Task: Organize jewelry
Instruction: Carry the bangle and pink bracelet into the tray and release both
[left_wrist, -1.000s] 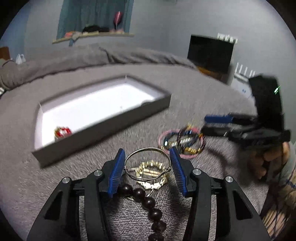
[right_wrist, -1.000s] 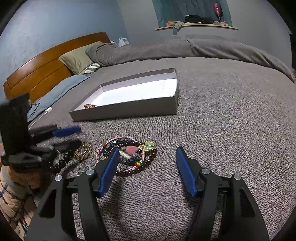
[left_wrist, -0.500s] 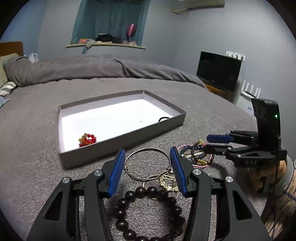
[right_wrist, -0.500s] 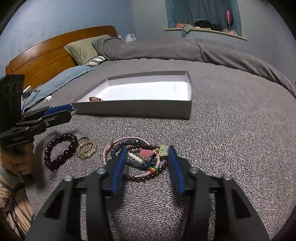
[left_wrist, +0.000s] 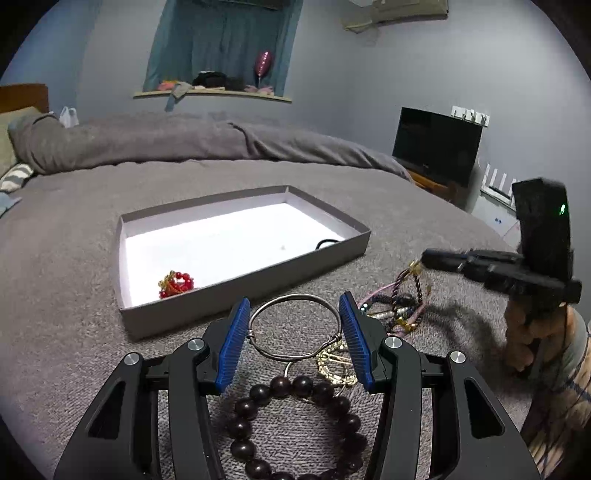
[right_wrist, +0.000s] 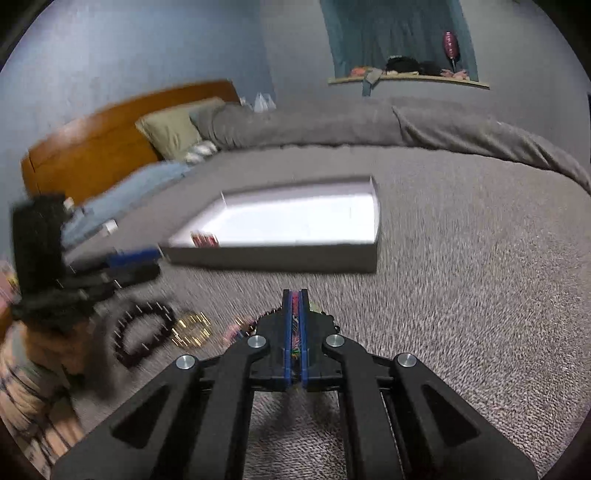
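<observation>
My left gripper (left_wrist: 293, 299) holds a silver bangle (left_wrist: 295, 296) between its blue pads, just above the grey bedspread. Below it lie a dark wooden bead bracelet (left_wrist: 243, 408) and a gold bracelet (left_wrist: 336, 365). My right gripper (right_wrist: 295, 293) is shut on a bunch of mixed bracelets (right_wrist: 294, 314). From the left wrist view, that right gripper (left_wrist: 428, 258) lifts one strand while the rest of the bunch (left_wrist: 399, 314) trails on the bed. The shallow grey box (left_wrist: 243, 280) with a white floor holds a red bead bracelet (left_wrist: 176, 283).
The box (right_wrist: 273, 258) sits mid-bed, beyond both grippers. A rolled grey duvet (left_wrist: 184, 140) runs along the far side. Pillows (right_wrist: 173, 129) and a wooden headboard (right_wrist: 92, 147) are on the left. A dark TV (left_wrist: 436, 147) stands off the bed to the right.
The right gripper's jaws closed on the bunch of bracelets and rose, pulling a strand up. The left gripper kept the silver bangle and first swung its view toward the box.
</observation>
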